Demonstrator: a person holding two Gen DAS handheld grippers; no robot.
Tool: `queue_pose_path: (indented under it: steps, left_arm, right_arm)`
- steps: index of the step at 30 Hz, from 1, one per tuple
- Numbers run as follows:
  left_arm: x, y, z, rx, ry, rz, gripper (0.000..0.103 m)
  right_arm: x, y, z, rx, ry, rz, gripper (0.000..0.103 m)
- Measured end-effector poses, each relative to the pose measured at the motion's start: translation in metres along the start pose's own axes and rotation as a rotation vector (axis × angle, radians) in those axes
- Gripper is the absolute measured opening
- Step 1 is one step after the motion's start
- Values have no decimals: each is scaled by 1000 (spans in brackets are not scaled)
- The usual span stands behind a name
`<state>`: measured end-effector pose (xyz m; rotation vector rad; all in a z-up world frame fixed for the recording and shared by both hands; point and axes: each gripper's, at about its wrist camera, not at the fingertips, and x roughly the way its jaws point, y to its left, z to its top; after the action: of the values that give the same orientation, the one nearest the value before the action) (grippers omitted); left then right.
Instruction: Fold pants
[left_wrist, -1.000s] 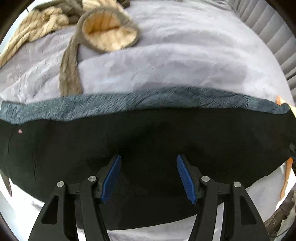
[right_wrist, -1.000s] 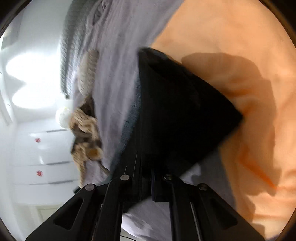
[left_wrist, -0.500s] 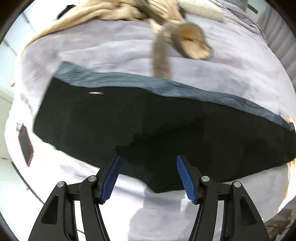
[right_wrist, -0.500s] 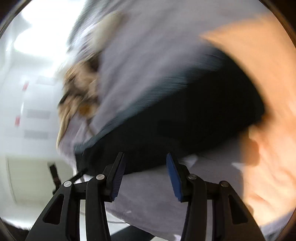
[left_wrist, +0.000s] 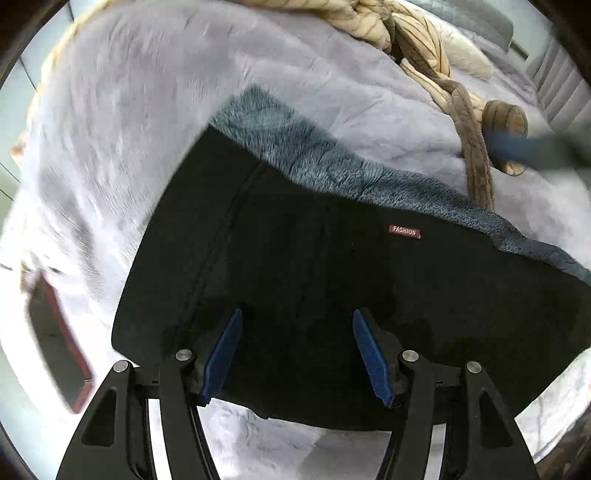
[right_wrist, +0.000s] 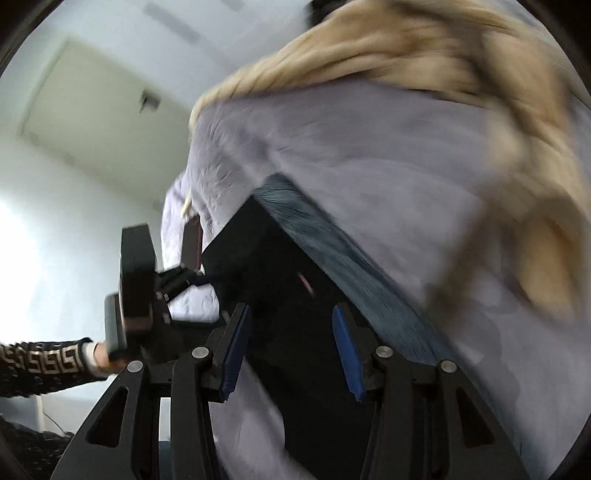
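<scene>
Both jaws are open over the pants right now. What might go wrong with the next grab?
1. The pants lie in stacked layers; the open left gripper may pinch only the top one.
2. A phone sits near the bed's edge beside the pants; dragging the fabric might knock it off.
3. The right gripper view is blurred, so aiming is uncertain.

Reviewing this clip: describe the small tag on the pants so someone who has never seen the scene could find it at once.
Start at the pale lavender bedspread covering the bed, then find the black pants lying flat across it, edged by a fuzzy grey-blue lining. On the black fabric just below that lining sits the tag: a small red rectangle reading FASHION in white, the only lettering on the garment.
</scene>
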<state>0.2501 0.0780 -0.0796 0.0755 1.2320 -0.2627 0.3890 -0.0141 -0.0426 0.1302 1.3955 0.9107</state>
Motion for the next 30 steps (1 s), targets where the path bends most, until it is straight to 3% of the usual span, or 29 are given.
queue_pose_path:
  steps: [4, 9, 10, 12, 14, 20, 21, 27, 30]
  left_arm:
    - [-2, 3, -13, 30, -86, -25, 64]
    - [-4, 11, -21, 3, -131, -69, 64]
    - [-5, 11, -22, 9, -135, -67, 64]
    - [-5, 11, -24, 14, -139, -68, 64]
    - [-7, 13, -25, 6, -140, -80, 64]
    - [-19, 22, -31, 10, -143, -84, 64]
    - [-22, 22, -31, 8, -141, -82, 64]
    - [-39, 35, -38, -56, -126, -90, 64]
    - [-36, 35, -37, -42, -107, -72, 64]
  right_arm:
    - [65, 15, 45, -140, 62, -90, 48]
    - [106, 15, 87, -154, 84, -131, 46]
    - [105, 15, 86, -157, 90, -134, 44]
    - [112, 17, 88, -165, 124, -129, 25]
    - [112, 20, 84, -179, 148, -119, 16]
    - [135, 20, 89, -156, 185, -136, 16]
    - [134, 20, 89, -157, 187, -133, 9]
    - [112, 61, 106, -174, 111, 20, 7]
    - [137, 52, 110, -170, 156, -63, 7]
